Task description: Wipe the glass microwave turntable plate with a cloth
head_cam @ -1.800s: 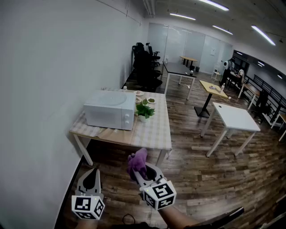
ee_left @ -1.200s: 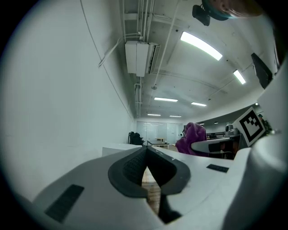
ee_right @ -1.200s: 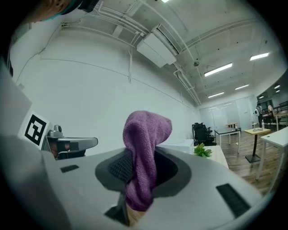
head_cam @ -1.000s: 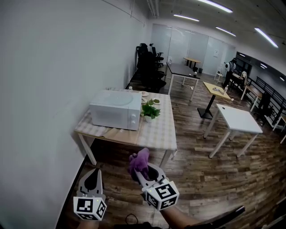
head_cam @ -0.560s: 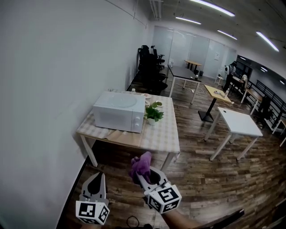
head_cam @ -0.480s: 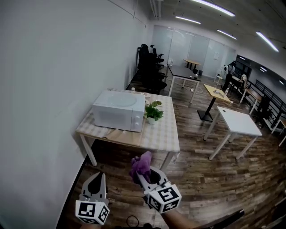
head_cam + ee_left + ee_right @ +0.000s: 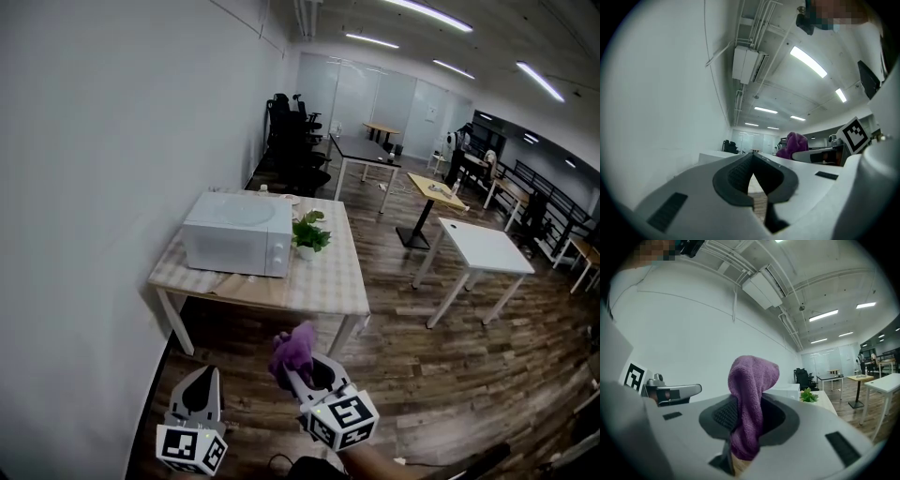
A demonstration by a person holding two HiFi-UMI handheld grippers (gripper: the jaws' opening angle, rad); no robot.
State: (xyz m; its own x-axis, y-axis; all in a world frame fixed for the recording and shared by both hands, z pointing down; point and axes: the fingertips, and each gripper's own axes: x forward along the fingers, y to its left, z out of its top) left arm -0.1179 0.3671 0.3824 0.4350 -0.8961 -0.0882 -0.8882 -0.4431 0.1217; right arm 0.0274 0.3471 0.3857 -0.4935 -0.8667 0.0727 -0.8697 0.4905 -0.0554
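Note:
A white microwave [image 7: 234, 244] stands on a checked table [image 7: 319, 281] ahead of me, by the wall. On its top lies a round pale disc [image 7: 241, 212], which looks like the glass plate. My right gripper [image 7: 292, 364] is low in the head view, well short of the table, shut on a purple cloth [image 7: 292, 350] that bunches up above its jaws. The right gripper view shows the cloth [image 7: 751, 399] pinched between the pads, with the microwave [image 7: 787, 391] far beyond. My left gripper [image 7: 202, 375] hangs beside it, shut and empty, its pads [image 7: 740, 174] meeting at the tips.
A potted green plant [image 7: 307, 234] sits right of the microwave, with small dishes [image 7: 289, 199] at the table's far end. A white wall [image 7: 103, 187] runs along the left. Office tables [image 7: 486, 248] and black chairs [image 7: 292, 141] fill the room to the right.
Both grippers keep their grips and stay low in the view. The table and microwave have grown slightly larger since the first frame and have shifted a little to the left.

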